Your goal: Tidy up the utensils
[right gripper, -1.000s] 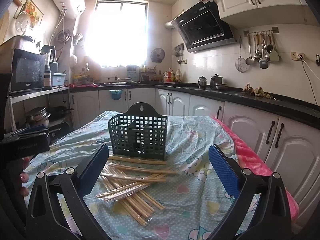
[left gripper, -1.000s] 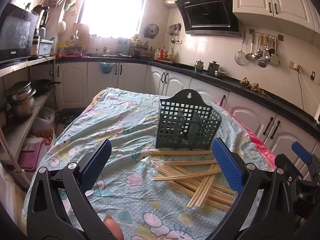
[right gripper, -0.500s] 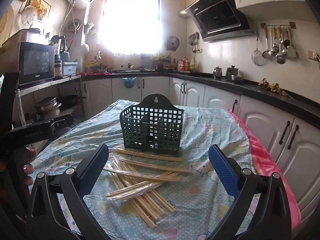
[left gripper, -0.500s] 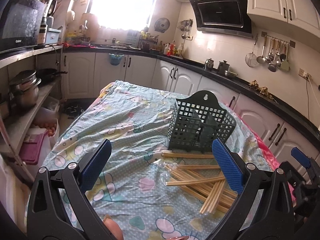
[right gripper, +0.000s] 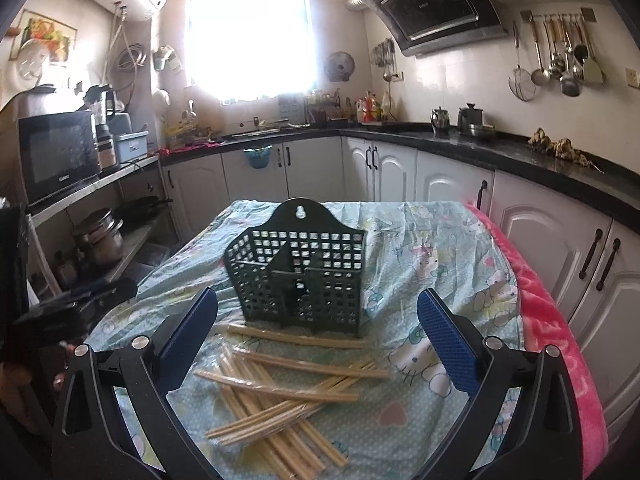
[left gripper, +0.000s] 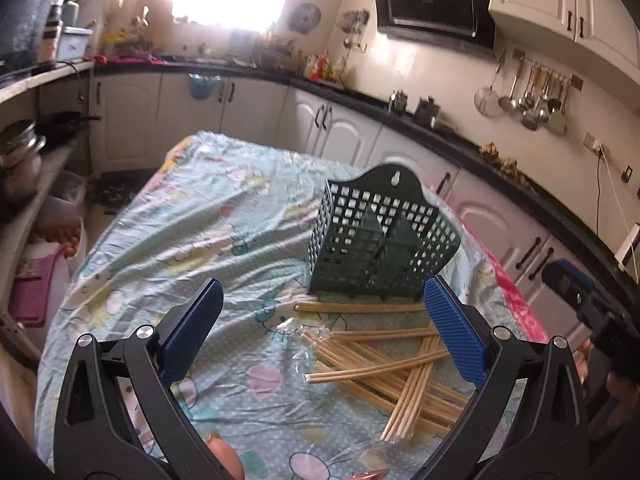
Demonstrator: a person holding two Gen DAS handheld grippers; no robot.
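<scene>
A dark green perforated utensil basket [left gripper: 380,240] stands upright on the table; it also shows in the right wrist view [right gripper: 300,276]. It looks empty. Several wooden chopsticks [left gripper: 396,364], some in clear wrap, lie scattered on the cloth in front of it, seen too in the right wrist view [right gripper: 280,396]. My left gripper [left gripper: 320,332] is open and empty, above the cloth left of the chopsticks. My right gripper [right gripper: 316,344] is open and empty, hovering over the chopstick pile. The right gripper also shows at the left wrist view's right edge [left gripper: 588,308].
The table [right gripper: 440,248] wears a pale blue cartoon-print cloth with a pink blanket [right gripper: 552,320] along its right edge. White cabinets and a black counter [right gripper: 520,148] run behind. A shelf with pots [right gripper: 96,236] and a microwave [right gripper: 56,156] stands at the left.
Both grippers have moved forward and down toward the basket and chopsticks, which now appear larger. The left wrist view has tilted. Nothing was grasped.
</scene>
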